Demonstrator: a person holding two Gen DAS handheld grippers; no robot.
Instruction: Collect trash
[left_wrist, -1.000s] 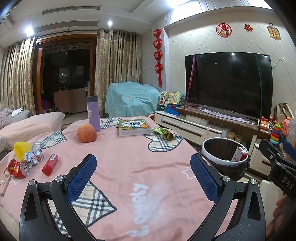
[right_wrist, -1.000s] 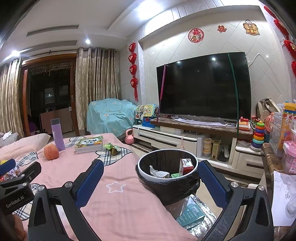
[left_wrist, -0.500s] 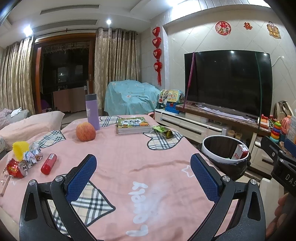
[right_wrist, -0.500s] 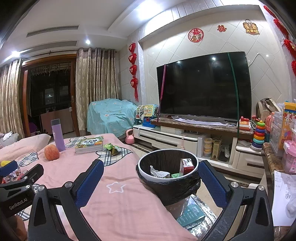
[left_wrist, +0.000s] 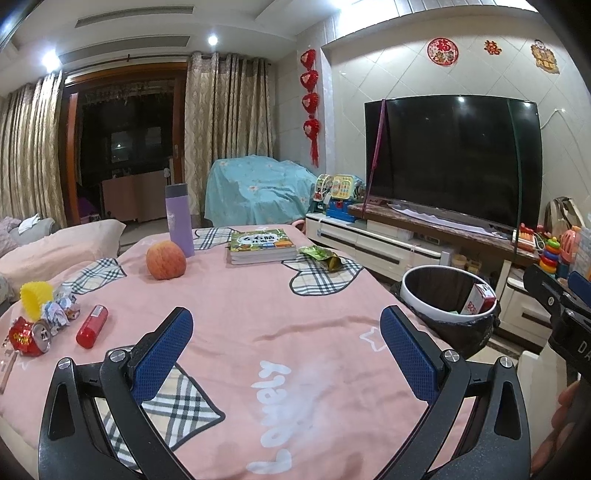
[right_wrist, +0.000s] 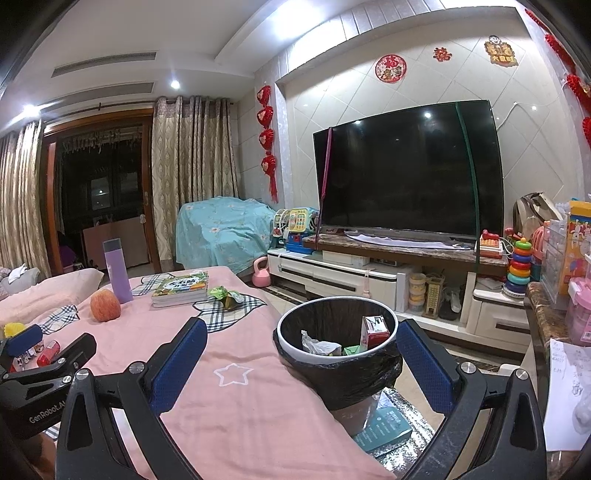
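Note:
My left gripper (left_wrist: 286, 334) is open and empty above the pink tablecloth (left_wrist: 258, 306). At the table's left lie a crushed red can (left_wrist: 27, 336), crumpled wrappers (left_wrist: 61, 308), a yellow cup (left_wrist: 35, 295) and a small red bottle (left_wrist: 92, 326). A green wrapper (left_wrist: 325, 257) lies by the books. My right gripper (right_wrist: 301, 349) is open and empty, held before the white bin with a black liner (right_wrist: 338, 356), which holds a red carton (right_wrist: 375, 328) and paper scraps. The bin also shows in the left wrist view (left_wrist: 447, 295).
An apple (left_wrist: 165, 260), a purple bottle (left_wrist: 180, 219) and a stack of books (left_wrist: 262, 245) sit at the table's far side. A TV (right_wrist: 410, 177) on a white cabinet (right_wrist: 369, 273) stands behind the bin. Toys and shelves crowd the right (right_wrist: 519, 266).
Both grippers have stayed open. The left wrist view has shifted slightly, with the table things sitting a little lower and the bin nearer; the right barely moved.

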